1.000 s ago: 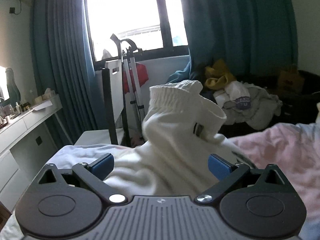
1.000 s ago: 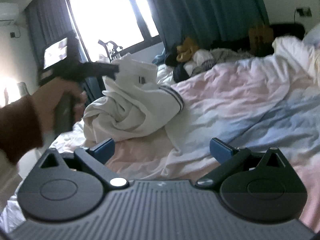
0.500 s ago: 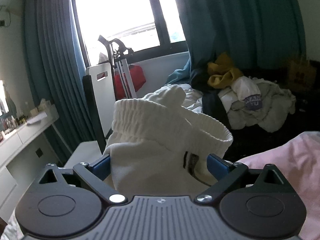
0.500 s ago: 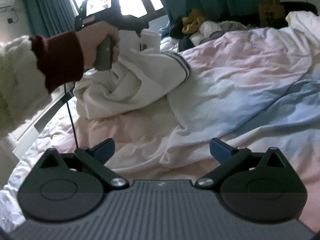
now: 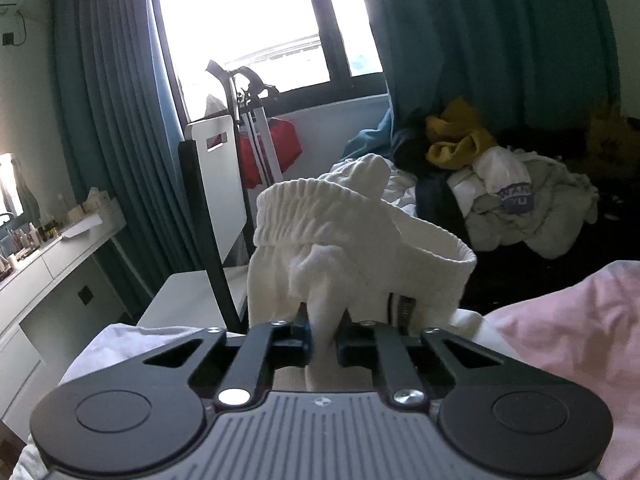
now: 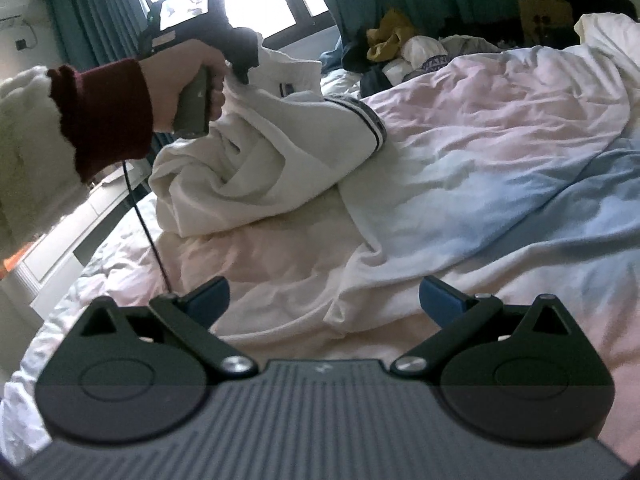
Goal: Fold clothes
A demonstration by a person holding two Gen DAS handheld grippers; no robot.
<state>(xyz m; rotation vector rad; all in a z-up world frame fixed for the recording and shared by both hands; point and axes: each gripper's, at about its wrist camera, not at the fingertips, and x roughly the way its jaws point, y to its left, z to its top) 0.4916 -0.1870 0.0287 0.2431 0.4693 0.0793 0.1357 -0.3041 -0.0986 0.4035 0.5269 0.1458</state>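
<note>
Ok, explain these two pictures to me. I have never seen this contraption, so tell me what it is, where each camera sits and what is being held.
No robot here: a person holds a two-finger gripper tool in each hand, each with a camera looking along its fingers. The left camera shows the left gripper shut on a pinch of the white garment, just below its ribbed waistband. The right camera shows the right gripper open and holding nothing, above the pink and blue duvet. It also shows the person's left hand gripping the other tool, lifting the garment's top off the bed. More clothes lie piled behind.
</note>
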